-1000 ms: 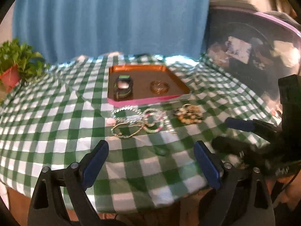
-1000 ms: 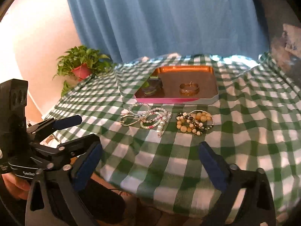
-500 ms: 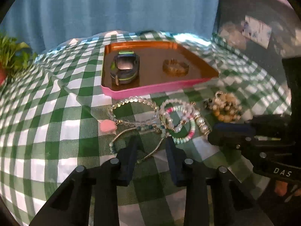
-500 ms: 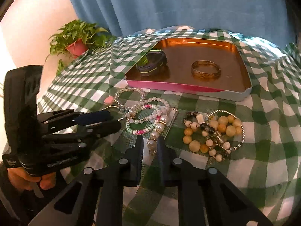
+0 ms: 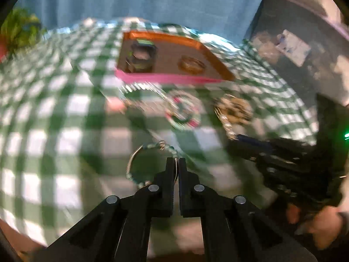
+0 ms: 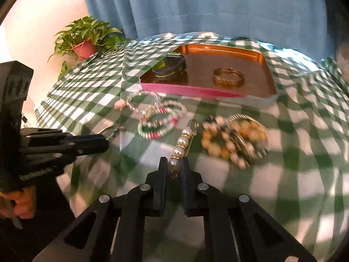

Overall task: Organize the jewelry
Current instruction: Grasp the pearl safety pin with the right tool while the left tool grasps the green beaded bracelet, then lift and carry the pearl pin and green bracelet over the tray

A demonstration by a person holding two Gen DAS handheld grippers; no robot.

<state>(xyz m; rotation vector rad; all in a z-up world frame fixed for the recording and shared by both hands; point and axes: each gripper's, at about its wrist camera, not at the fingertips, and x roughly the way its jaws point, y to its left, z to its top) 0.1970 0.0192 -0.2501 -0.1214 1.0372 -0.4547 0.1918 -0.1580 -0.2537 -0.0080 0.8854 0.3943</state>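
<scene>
My left gripper (image 5: 176,163) is shut on a thin wire bracelet with teal beads (image 5: 139,159), held just above the checked cloth, apart from the pile. My right gripper (image 6: 174,166) has the end pearl of a pearl string (image 6: 182,140) between its pads, and its jaws are still closing on it. An orange tray with a pink front rim (image 6: 192,91) holds a dark band (image 6: 170,65) and a gold bangle (image 6: 229,77). In front of the tray lie pink-and-green bead bracelets (image 6: 159,122) and a beige bead cluster (image 6: 235,139).
A potted plant (image 6: 87,39) stands at the table's far left edge, with a blue curtain behind. A clear bead bracelet with a pink charm (image 6: 141,98) lies by the tray's left corner. In the right wrist view the left gripper (image 6: 104,140) reaches in from the left.
Both grippers came down and forward over the jewelry and went from wide open to closed. The left took the wire bracelet out of the pile. The right closed around the pearl string.
</scene>
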